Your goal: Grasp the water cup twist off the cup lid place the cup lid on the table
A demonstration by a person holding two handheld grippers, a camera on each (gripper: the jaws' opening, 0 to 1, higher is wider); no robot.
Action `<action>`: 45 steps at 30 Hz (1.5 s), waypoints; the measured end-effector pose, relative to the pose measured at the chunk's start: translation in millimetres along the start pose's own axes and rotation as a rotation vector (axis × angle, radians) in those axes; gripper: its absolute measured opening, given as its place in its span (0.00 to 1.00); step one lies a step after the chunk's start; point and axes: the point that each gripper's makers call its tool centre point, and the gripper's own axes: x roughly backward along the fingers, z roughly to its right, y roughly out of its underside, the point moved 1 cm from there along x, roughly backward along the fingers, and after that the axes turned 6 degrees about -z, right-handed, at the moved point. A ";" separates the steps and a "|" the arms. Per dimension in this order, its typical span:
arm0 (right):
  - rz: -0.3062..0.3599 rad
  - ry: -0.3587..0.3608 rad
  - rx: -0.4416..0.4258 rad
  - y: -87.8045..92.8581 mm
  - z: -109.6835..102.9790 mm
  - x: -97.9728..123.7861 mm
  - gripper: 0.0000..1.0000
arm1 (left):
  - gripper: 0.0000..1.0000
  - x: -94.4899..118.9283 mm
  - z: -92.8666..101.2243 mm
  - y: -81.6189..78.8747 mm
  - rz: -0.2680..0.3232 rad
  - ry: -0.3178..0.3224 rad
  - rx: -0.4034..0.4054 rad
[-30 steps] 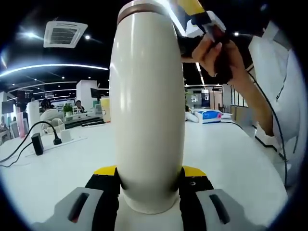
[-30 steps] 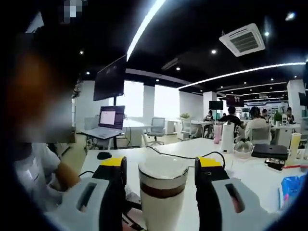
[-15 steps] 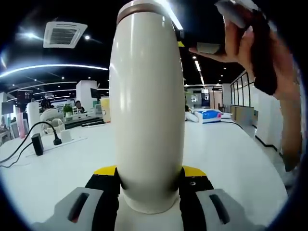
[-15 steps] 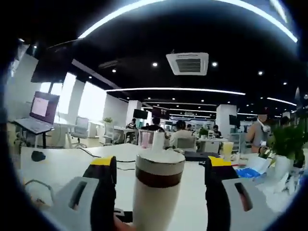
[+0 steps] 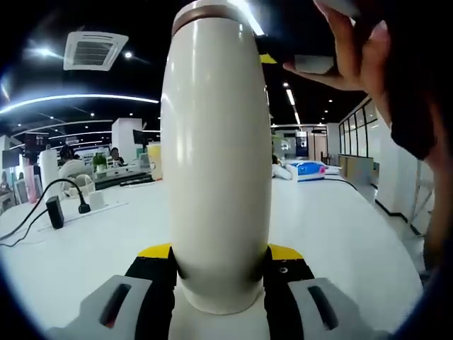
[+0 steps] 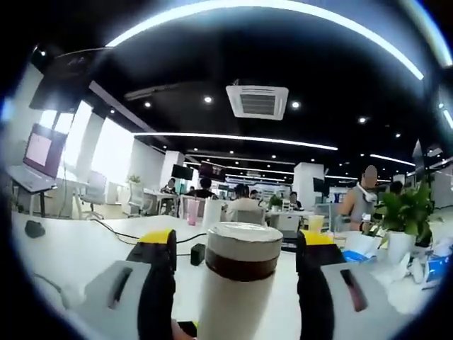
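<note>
A tall cream water cup [image 5: 216, 163] stands upright on the white table [image 5: 340, 234], and my left gripper [image 5: 219, 258] is shut on its lower body, the yellow-tipped jaws pressing both sides. A brown band rings the cup's top. In the right gripper view the cream cup lid [image 6: 244, 234] with the brown band [image 6: 241, 265] under it sits between the jaws of my right gripper [image 6: 237, 242], which is open with a small gap on each side. In the left gripper view a person's hand [image 5: 368, 64] holds that gripper beside the cup's top, at the upper right.
A black power adapter [image 5: 54, 211] with its cable lies on the table to the left. A blue bag [image 5: 311, 168] lies far back on the right. In the right gripper view there are a potted plant [image 6: 396, 216], a small black box [image 6: 197, 253] and seated people behind.
The right gripper's camera has swung round the cup's top, so the room behind has shifted. The hand now looms larger in the left gripper view. The cup has stayed still in the left gripper.
</note>
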 end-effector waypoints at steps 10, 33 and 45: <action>0.014 -0.006 -0.056 -0.1 5.3 -3.6 0.53 | 0.49 0.7 0.8 0.3 0.000 0.000 -0.002; -0.014 -0.202 -0.096 0.2 1.7 -8.1 0.45 | 0.49 1.6 -2.1 -0.8 0.000 0.001 0.000; -0.048 -0.472 -0.109 0.5 -1.2 -11.5 0.45 | 0.49 1.3 -3.4 -1.1 0.000 -0.001 0.002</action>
